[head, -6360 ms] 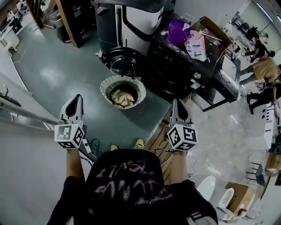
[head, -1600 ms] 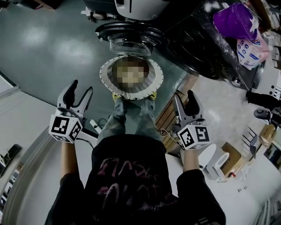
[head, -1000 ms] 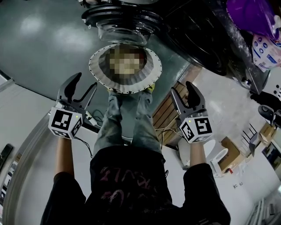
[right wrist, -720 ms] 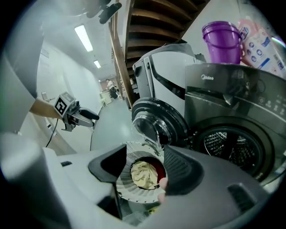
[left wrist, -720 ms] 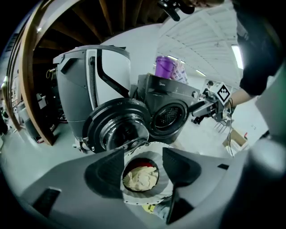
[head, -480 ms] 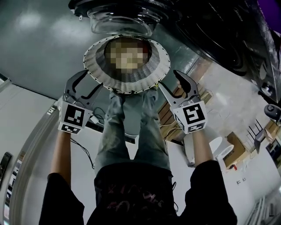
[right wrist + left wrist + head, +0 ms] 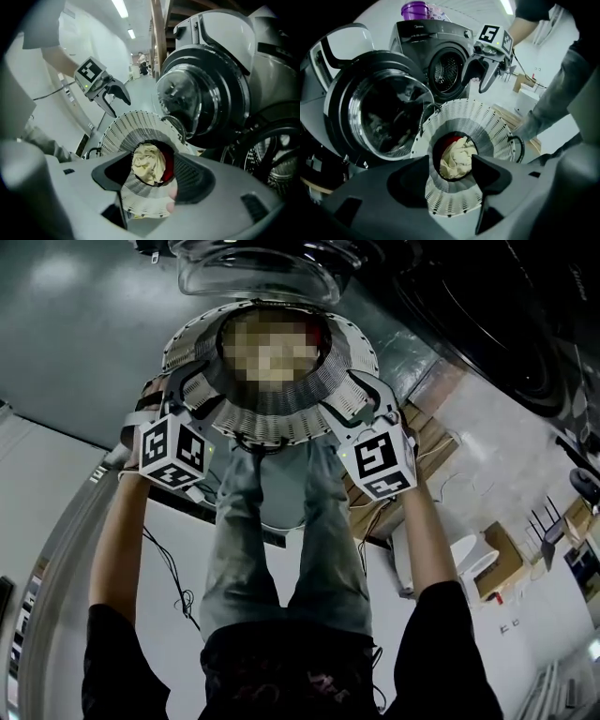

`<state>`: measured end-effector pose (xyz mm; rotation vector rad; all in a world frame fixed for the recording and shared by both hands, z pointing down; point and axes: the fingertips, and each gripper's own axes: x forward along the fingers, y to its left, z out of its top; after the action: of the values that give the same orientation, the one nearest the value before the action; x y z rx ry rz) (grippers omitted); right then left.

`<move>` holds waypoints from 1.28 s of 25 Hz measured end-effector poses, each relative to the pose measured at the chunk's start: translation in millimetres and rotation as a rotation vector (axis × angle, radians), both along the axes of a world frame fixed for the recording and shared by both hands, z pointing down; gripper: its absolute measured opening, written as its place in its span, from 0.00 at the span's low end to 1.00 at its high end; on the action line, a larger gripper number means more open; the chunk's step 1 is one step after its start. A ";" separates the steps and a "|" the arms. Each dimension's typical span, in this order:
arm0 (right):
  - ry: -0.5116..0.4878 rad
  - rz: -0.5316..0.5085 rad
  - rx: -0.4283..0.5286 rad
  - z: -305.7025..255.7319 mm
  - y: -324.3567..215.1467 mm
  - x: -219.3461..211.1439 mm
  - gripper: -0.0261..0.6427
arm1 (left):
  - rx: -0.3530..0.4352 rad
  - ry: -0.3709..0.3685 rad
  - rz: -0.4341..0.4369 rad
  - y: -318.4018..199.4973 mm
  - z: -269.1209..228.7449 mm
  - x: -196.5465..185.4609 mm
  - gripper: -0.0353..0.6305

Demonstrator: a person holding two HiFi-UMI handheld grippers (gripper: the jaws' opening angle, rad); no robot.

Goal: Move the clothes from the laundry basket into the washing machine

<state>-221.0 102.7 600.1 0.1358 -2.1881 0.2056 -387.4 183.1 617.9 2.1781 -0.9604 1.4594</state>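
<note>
The white slotted laundry basket [image 7: 253,413] stands on the floor in front of the washing machine's open glass door [image 7: 379,117]; its dark drum [image 7: 445,70] gapes behind. A cream garment [image 7: 457,161] lies in the basket on a red cloth [image 7: 449,140]. In the head view my left gripper [image 7: 187,388] is at the basket's left rim and my right gripper [image 7: 361,395] at its right rim. Both stand open. In each gripper view the near rim [image 7: 140,197] shows between the jaws, without a visible grip. The head view's mosaic hides the basket's inside.
The person's jeans-clad legs [image 7: 281,521] stand right behind the basket. A wooden pallet [image 7: 427,437] lies to the right, a cable [image 7: 169,563] trails on the floor at left. A purple bottle [image 7: 415,8] sits on top of the machine. A cardboard box [image 7: 497,563] stands far right.
Both grippers have dropped and swung inward, from beside the person's hips to the basket's rim on either side. The head has come lower and nearer the basket.
</note>
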 end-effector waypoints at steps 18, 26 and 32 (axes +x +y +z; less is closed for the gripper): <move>0.233 -0.296 -0.027 205.3 35.6 -34.9 0.58 | -0.177 -0.145 0.211 -13.8 199.5 25.0 0.51; 0.262 -0.327 -0.040 279.3 37.5 -40.1 0.61 | -0.207 -0.174 0.254 -15.6 271.3 29.1 0.58; 0.285 -0.365 -0.043 329.1 39.7 -41.7 0.64 | -0.241 -0.201 0.359 -5.1 320.8 34.3 0.67</move>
<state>-262.7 142.4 929.2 -0.2440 -1.8831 0.0236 -353.1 178.0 938.7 2.1283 -0.4304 1.8770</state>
